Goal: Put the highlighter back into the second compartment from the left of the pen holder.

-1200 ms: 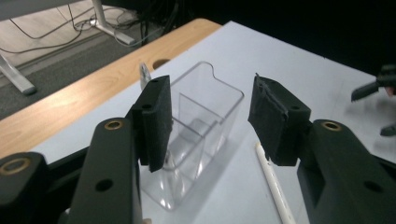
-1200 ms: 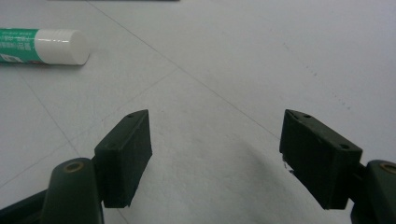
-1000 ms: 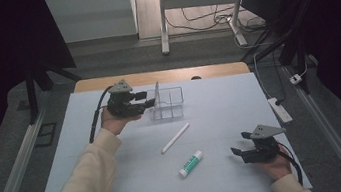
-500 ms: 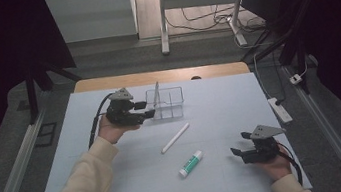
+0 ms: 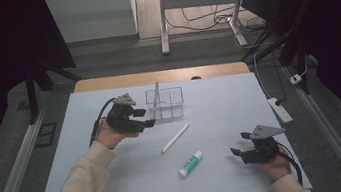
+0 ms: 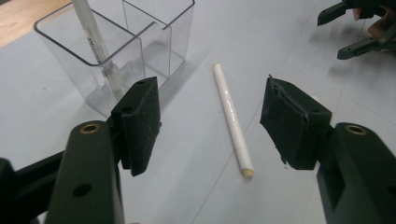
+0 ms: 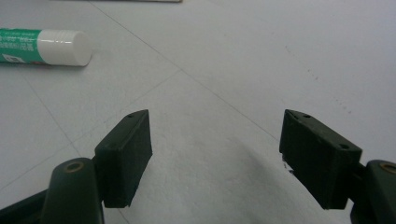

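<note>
While the left gripper [image 5: 147, 118] hovers just beside the clear organizer [image 5: 165, 103], jaws apart and empty, a white pen [image 6: 232, 118] lies flat on the table [image 5: 219, 94] in front of them. Another pen [image 6: 95, 42] stands tilted in the organizer's end compartment. Right gripper [image 5: 238, 153] rests low, jaws apart, near the glue stick [image 5: 190, 164].

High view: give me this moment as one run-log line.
left gripper: open, beside clear organizer holding one pen | white pen: flat on table | glue stick: flat | right gripper: open, idle
</note>
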A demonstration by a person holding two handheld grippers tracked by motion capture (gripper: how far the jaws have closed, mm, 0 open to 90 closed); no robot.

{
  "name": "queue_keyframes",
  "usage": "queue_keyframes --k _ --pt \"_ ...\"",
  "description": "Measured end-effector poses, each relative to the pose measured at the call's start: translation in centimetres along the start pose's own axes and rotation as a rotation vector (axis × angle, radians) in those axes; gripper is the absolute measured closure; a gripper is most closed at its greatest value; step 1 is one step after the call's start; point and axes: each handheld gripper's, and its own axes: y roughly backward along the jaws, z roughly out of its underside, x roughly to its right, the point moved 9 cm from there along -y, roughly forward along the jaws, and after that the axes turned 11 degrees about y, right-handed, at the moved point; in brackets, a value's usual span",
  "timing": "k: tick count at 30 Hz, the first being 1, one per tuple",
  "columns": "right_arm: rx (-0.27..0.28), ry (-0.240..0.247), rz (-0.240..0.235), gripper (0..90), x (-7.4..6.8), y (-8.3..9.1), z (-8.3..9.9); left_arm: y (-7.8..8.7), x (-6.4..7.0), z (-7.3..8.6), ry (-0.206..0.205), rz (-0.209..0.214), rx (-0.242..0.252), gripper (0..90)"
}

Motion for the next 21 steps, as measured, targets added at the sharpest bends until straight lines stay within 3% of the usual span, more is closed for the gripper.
queue_keyframes --k 7,21 --pt "-0.006 0.003 -0.003 24.6 0.0 0.0 0.1 -0.6 0.6 0.2 -0.02 -0.013 -0.033 36.6" --pt "-0.01 0.001 0.001 24.8 0.0 -0.1 0.1 -2.4 1.1 1.9 -0.009 -0.031 -0.103 37.2"
